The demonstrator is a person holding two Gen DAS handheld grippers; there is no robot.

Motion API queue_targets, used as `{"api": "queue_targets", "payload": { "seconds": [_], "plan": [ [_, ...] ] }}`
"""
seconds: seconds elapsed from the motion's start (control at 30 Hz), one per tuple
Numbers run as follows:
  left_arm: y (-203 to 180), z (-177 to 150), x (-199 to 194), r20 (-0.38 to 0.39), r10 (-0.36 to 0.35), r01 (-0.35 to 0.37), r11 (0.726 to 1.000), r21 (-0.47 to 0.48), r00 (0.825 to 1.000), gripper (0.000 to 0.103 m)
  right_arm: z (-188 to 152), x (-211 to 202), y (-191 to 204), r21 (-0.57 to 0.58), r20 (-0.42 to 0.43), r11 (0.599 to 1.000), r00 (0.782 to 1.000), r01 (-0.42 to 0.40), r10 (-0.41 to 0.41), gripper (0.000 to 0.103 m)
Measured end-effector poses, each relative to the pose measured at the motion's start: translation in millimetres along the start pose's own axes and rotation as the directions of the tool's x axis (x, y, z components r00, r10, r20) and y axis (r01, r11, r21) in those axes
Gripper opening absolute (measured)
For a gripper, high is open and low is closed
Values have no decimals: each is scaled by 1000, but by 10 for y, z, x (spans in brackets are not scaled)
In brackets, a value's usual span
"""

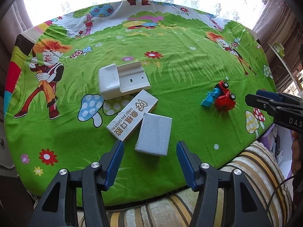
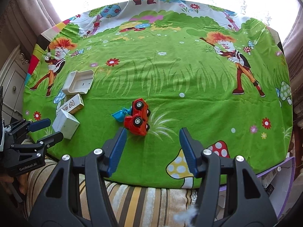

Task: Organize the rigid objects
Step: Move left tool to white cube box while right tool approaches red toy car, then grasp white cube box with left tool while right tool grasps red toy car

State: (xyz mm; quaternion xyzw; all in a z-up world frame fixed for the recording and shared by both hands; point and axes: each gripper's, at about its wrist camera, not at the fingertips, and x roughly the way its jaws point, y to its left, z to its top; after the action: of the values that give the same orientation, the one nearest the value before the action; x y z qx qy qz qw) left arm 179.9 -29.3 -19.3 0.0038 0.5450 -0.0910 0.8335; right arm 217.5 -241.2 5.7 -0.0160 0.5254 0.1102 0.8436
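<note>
The left tongs (image 1: 150, 147) are held wide and empty above the near edge of the tabletop (image 1: 180, 71), with the grey box (image 1: 154, 133) lying just beyond their tips. The right tongs (image 2: 153, 135) are likewise spread and empty, the red toy truck (image 2: 139, 117) being seen just past the left pad.

Only in the left wrist view can the print on the lettered box (image 1: 132, 115) be read; only in the right wrist view are a cabinet (image 2: 11, 83) at the left and the truck's upturned wheels shown clearly.

The truck is tipped on its side, its blue scoop (image 2: 119, 115) pointed toward the boxes. The lettered box is laid diagonally, its long axis running from the white holder (image 1: 121, 80) toward the left tongs, one end resting against the grey box. The holder is open-topped and white.
</note>
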Motion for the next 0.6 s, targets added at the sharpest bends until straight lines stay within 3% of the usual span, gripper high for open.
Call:
{"api": "queue_targets", "payload": {
  "seconds": [0.33,0.5,0.6],
  "plan": [
    [-24,43,79,12,11,-11,1000,8,1000,58,150,347,-50,50,-18,999,1000,3,-2,62],
    [-17,40,137,-5,-9,9,1000,4,1000,38,152,433,-113,72,-28,997,999,-27,29,61],
    [-16,32,133,-1,-22,22,1000,1,1000,38,129,403,-176,84,-23,996,1000,-17,19,61]
  ]
}}
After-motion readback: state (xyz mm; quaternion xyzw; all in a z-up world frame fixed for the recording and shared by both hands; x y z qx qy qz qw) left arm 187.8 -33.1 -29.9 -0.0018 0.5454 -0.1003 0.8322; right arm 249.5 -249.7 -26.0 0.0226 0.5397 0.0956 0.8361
